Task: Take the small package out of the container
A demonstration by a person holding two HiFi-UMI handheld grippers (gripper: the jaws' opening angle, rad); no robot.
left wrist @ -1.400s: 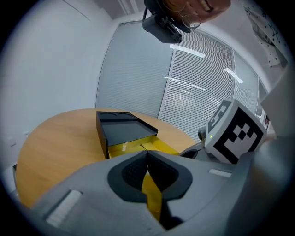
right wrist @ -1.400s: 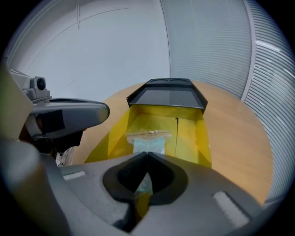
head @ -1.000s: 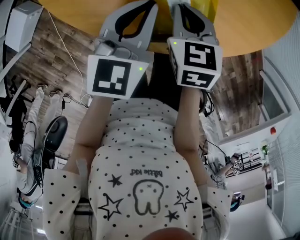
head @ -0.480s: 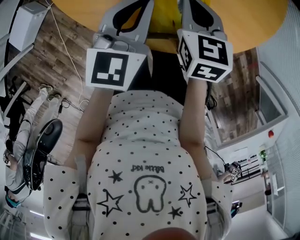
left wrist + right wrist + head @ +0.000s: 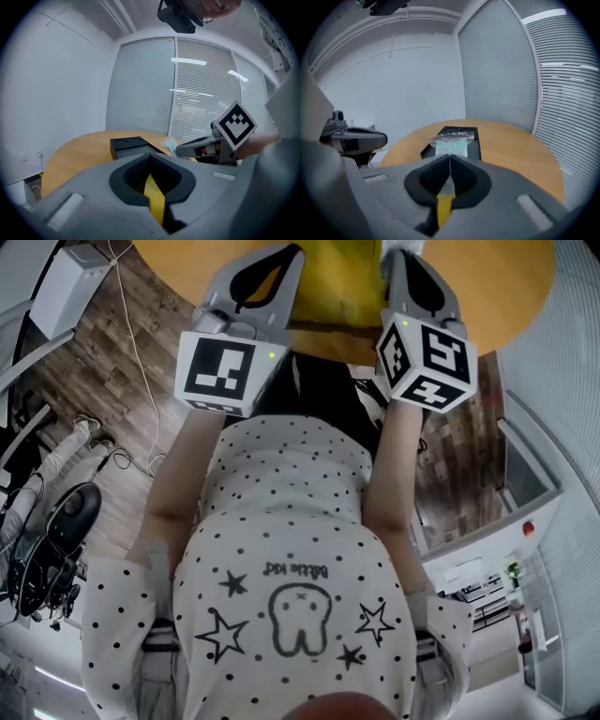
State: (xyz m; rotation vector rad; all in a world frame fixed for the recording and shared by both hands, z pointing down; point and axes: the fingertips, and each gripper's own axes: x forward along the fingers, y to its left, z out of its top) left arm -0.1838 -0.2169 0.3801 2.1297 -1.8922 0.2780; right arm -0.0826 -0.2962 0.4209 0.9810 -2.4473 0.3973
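Right gripper (image 5: 450,157): jaws pressed together on the lower edge of the small package (image 5: 451,144), a clear bag with pale blue contents that stands up from the tips. In this gripper's own view the bag overlaps the black container (image 5: 474,144), so whether it is clear of the rim cannot be told there. The left gripper view shows the bag at the right gripper's tips, just beside the container's far right corner. Left gripper (image 5: 150,155): jaws closed tip to tip, with only its own yellow strap between them. The container lies on a round wooden table (image 5: 515,150). Bare wood runs to the curved edge on its right in the right gripper view and on its left in the left gripper view. A slatted glass wall (image 5: 201,93) stands beyond the table's far edge. The head view adds the two grippers side by side over the table's near rim, with plank floor (image 5: 94,362) to either side. Container and package show only in the gripper views.
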